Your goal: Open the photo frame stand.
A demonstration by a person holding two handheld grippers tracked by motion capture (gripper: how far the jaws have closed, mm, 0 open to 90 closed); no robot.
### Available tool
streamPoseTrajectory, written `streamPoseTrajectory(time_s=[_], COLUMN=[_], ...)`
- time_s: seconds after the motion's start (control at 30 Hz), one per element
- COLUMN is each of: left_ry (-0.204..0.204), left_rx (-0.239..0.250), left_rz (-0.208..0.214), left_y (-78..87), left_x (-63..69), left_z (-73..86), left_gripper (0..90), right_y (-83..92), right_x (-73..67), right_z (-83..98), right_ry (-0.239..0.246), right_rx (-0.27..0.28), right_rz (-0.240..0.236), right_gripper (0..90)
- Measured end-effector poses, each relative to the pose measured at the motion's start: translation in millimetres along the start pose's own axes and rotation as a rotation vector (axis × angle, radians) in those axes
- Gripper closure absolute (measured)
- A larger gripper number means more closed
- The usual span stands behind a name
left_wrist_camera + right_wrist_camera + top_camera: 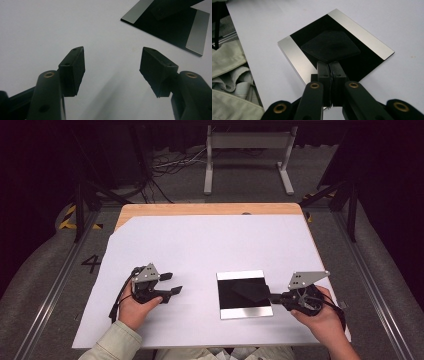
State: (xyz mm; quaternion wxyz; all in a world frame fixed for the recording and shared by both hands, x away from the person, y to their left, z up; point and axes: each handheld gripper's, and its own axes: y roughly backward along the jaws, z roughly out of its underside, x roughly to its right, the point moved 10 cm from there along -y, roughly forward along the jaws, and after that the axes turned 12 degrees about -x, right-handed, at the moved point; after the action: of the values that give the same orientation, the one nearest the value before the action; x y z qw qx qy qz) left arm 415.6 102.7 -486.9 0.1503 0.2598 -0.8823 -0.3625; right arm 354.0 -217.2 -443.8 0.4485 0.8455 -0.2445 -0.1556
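The right gripper [329, 65] is clamped on a black sheet's [330, 46] near corner over the plate [293, 53]; the left gripper [112, 68] gapes idle. Next, probably, the sheet gets set down flat.

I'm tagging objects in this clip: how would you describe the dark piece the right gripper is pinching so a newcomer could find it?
Start at the white sheet covering the table, then find the square plate, black with silver strips along two edges, lying right of centre. On it lies the black flat piece, held at one corner by the right gripper; its matte surface and angled outline set it apart from the glossy plate.
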Motion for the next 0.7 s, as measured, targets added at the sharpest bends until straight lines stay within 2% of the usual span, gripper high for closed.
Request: streamPoseTrajectory(time_s=[0.2,0.33,0.4,0.6,0.7], left_ry=[-0.002,0.004,0.005,0.006,0.007], left_rx=[0.003,0.0,0.002,-0.002,-0.001], left_rz=[-0.002,0.0,0.0,-0.001,-0.001], left_y=[0.2,0.3,0.8,0.7,0.7], left_x=[-1.3,-0.4,-0.3,-0.8,-0.8], left_z=[0.1,1.2,1.4,2.6,2.5], left_gripper=[37.6,37.6,37.6,37.6,37.6], right_y=[3.9,9.6,11.6,22.0,24.6], right_x=[3.5,7.6,10.6,15.4,16.6], right_z=[2.0,2.9,3.2,0.1,-2.3], right_ry=[0.017,0.009,0.007,-0.027,-0.064], right_rx=[-0.011,-0.006,-0.008,0.024,0.038], right_rz=[-0.007,-0.01,0.005,0.003,-0.038], right_gripper=[78.8,74.4,73.5,68.7,62.2])
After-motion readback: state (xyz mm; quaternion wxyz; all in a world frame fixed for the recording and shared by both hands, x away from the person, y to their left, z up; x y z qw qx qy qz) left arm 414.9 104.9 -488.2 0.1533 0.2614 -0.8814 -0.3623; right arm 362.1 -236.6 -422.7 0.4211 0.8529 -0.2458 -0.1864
